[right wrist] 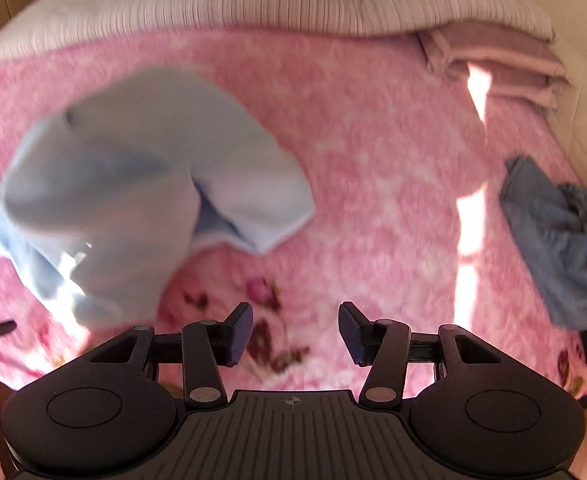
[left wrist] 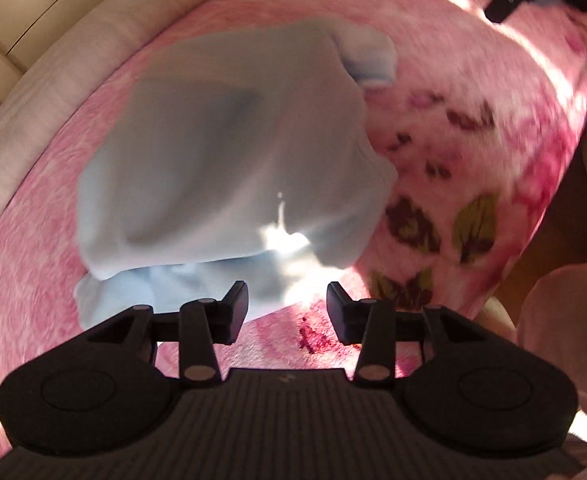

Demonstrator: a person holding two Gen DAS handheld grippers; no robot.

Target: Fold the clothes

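Left wrist view shows the light blue garment (left wrist: 229, 152) lying crumpled on the pink floral blanket (left wrist: 473, 92) of the bed, just beyond the left gripper (left wrist: 287, 312), whose fingers (left wrist: 237, 312) stand apart with only blanket between them. Its long axis runs from beside those fingers up and away, toward the white bed edge (left wrist: 73, 64). Only the right wrist view shows a grey-blue garment (right wrist: 561, 236) well right of the blue one, and folded pink cloth (right wrist: 493, 64) far beyond it. There the blue garment (right wrist: 133, 192) lies left of the right gripper (right wrist: 295, 332), one sleeve flopped rightward. Right fingers (right wrist: 239, 334) are spread, holding nothing. Both grippers tilt steeply down at the blanket. Blur hides finer folds.
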